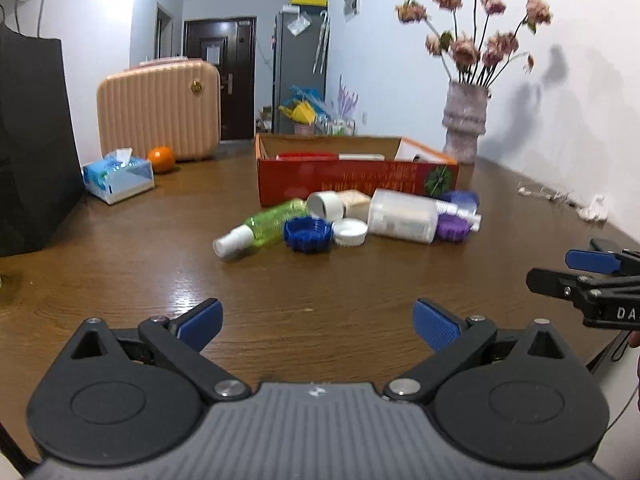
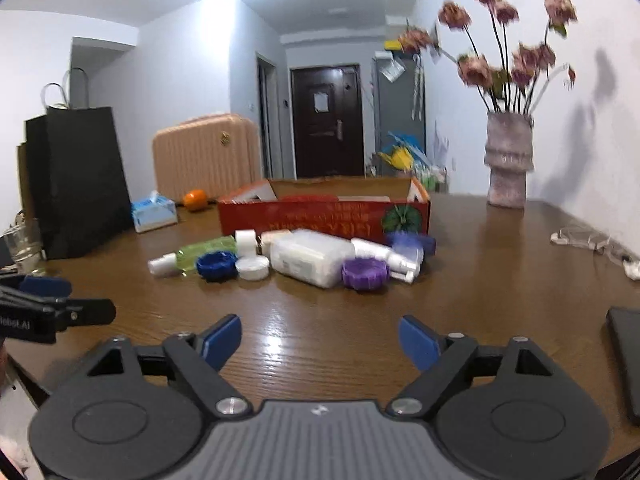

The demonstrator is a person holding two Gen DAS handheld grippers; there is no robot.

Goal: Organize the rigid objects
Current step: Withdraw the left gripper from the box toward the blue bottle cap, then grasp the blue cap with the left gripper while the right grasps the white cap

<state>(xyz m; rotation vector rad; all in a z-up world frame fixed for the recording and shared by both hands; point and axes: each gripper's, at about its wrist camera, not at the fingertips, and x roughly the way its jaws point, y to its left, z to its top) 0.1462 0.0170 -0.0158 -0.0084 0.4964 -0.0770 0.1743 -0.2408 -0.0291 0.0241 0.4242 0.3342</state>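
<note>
Both grippers hang low over the near part of the brown wooden table (image 1: 120,264), side by side; the left gripper (image 1: 316,322) has its blue pads spread wide with only bare wood between them; the right gripper (image 2: 320,342) is just as wide apart, nothing between its pads either; the pile sits farther out, well apart from both tools; a green spray bottle (image 1: 264,226) lies on its side at the left end, white nozzle toward the near left; just right of it a blue ribbed cap (image 1: 307,234), then a small white cap (image 1: 349,232), with a white jar (image 1: 326,205) tipped over behind them; a large frosted white bottle (image 1: 402,216) lies across the middle, a purple cap (image 1: 453,230) touching its right end; a slim white sprayer (image 2: 384,258) lies by a bluish-purple lid (image 2: 408,242) at the far right; right behind the heap stands the red cardboard box (image 1: 340,180), open at the top; farther left, a tissue pack (image 1: 118,178), an orange (image 1: 161,159) and a pink case (image 1: 160,114); a black paper bag (image 1: 32,140) stands at the left edge; a vase of flowers (image 1: 464,122) stands far right by the wall
</note>
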